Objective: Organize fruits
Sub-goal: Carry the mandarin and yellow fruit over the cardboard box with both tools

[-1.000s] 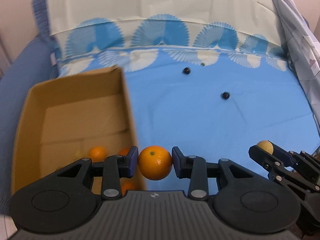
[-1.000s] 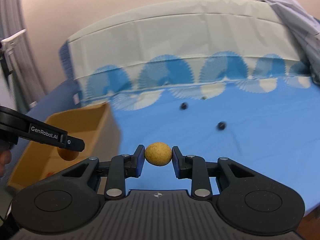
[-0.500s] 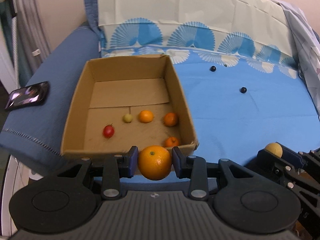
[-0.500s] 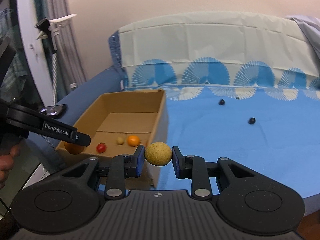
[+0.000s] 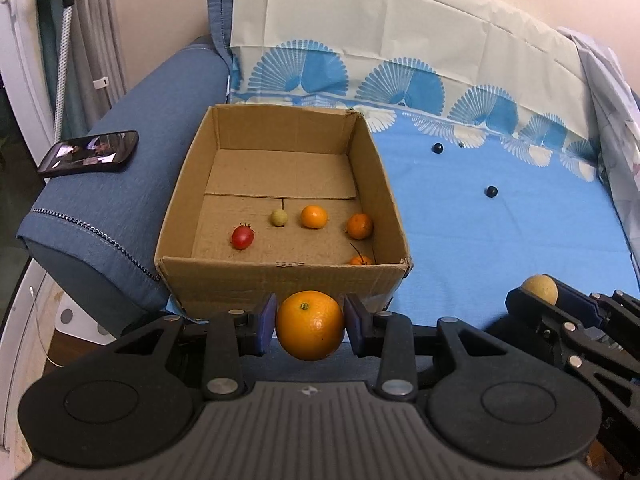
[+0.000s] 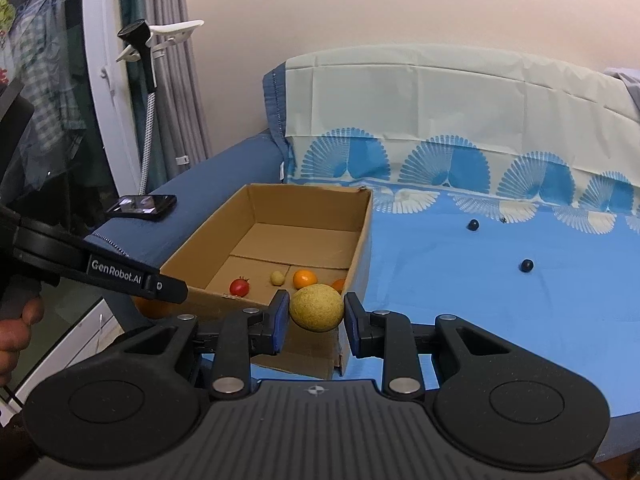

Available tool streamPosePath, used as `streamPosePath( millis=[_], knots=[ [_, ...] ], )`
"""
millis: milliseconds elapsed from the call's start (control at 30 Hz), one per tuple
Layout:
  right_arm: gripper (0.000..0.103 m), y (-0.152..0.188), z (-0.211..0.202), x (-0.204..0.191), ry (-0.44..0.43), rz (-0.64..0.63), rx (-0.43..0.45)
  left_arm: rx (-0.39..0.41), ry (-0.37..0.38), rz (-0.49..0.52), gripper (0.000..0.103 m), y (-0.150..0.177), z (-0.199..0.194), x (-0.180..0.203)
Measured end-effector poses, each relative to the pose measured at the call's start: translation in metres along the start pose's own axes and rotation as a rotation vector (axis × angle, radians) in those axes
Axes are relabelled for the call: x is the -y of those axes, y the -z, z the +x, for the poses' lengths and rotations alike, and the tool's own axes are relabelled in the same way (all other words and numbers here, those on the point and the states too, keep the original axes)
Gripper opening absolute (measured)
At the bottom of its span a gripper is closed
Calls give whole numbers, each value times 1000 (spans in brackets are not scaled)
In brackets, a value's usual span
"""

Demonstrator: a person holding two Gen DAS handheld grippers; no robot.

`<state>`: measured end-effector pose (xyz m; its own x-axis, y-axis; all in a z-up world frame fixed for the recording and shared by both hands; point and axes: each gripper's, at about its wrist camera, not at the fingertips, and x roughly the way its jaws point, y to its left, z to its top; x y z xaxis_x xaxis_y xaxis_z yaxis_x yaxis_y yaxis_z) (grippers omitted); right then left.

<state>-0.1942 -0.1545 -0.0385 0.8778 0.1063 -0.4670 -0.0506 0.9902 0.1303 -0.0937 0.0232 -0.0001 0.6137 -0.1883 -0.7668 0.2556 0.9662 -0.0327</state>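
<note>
My left gripper (image 5: 310, 326) is shut on a large orange (image 5: 310, 331), held just in front of the near wall of an open cardboard box (image 5: 280, 280). Inside the box lie a red cherry tomato (image 5: 242, 237), a small yellow-green fruit (image 5: 279, 217) and three small oranges (image 5: 314, 216). My right gripper (image 6: 316, 314) is shut on a tan round fruit (image 6: 316, 307), level with the box's near right corner (image 6: 344, 344). That same tan round fruit (image 5: 541, 289) shows at the right of the left wrist view. Two dark berries (image 5: 491, 191) lie on the blue sheet.
The box sits on a blue sheet (image 5: 500, 232) over a sofa. A phone (image 5: 90, 153) lies on the blue armrest (image 5: 120, 184) to the left. A lamp stand (image 6: 148, 92) and curtains stand beyond the armrest. A hand (image 6: 16, 320) grips the left tool.
Both grippers pulled back and away from the box with their fruit still held. The whole box and the armrest with the phone have come into view.
</note>
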Motion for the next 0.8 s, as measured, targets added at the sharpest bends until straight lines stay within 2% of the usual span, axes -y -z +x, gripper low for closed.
streamPosePath(
  millis=[533, 800],
  knots=[
    [31, -2, 22, -1, -16, -20, -64, -46, 4, -16, 41, -5, 22, -9],
    [31, -11, 52, 0, -8, -34, -104, -62, -24, -51, 41, -26, 45, -29]
  ],
)
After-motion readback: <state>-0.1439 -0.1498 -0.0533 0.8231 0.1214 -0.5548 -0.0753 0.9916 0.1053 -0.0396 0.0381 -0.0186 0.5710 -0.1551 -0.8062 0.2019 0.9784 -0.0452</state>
